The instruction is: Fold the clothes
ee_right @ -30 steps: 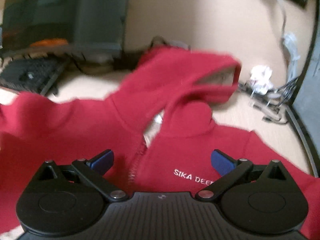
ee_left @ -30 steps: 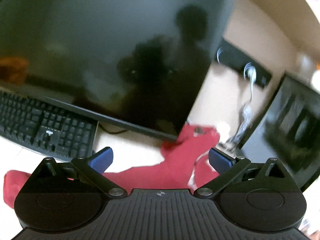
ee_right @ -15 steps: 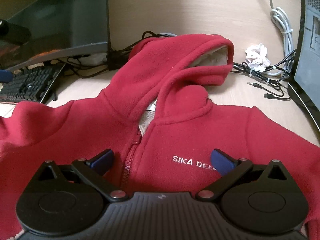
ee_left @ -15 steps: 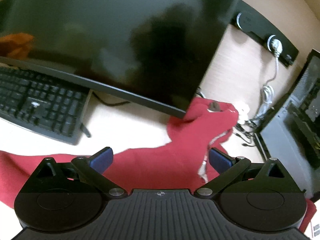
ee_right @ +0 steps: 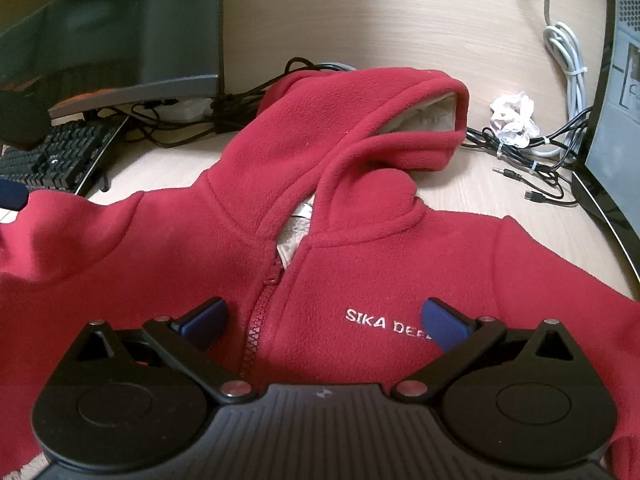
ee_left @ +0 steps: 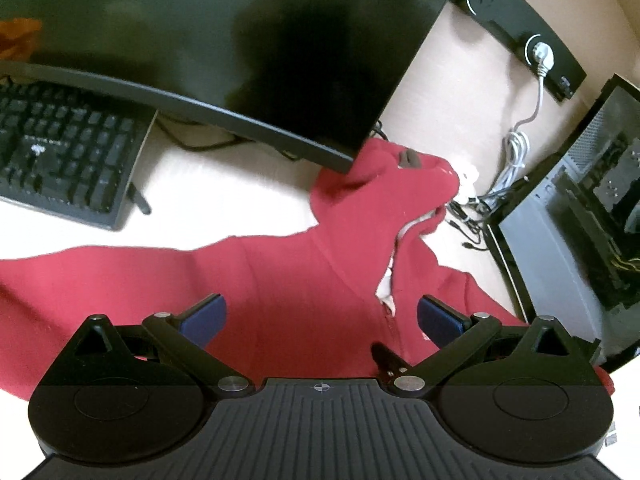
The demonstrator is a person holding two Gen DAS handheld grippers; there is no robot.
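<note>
A red fleece hoodie (ee_right: 360,248) lies front up on the light wooden desk (ee_right: 400,32), zipper closed, white "SIKA DEE" lettering on the chest, hood (ee_right: 360,120) bunched toward the back wall. It also shows in the left wrist view (ee_left: 288,280), one sleeve stretching left. My right gripper (ee_right: 324,318) is open and empty, just above the chest near the zipper. My left gripper (ee_left: 318,314) is open and empty, over the hoodie's left shoulder area.
A dark curved monitor (ee_left: 240,48) and black keyboard (ee_left: 68,152) stand at the back left. A computer case (ee_left: 580,220) stands at the right. Cables (ee_right: 532,156), a crumpled wrapper (ee_right: 514,114) and a wall power strip (ee_left: 524,32) lie behind the hood.
Both grippers have come lower and closer to the hoodie. The left view has swung from the monitor down onto the garment. Both stay open.
</note>
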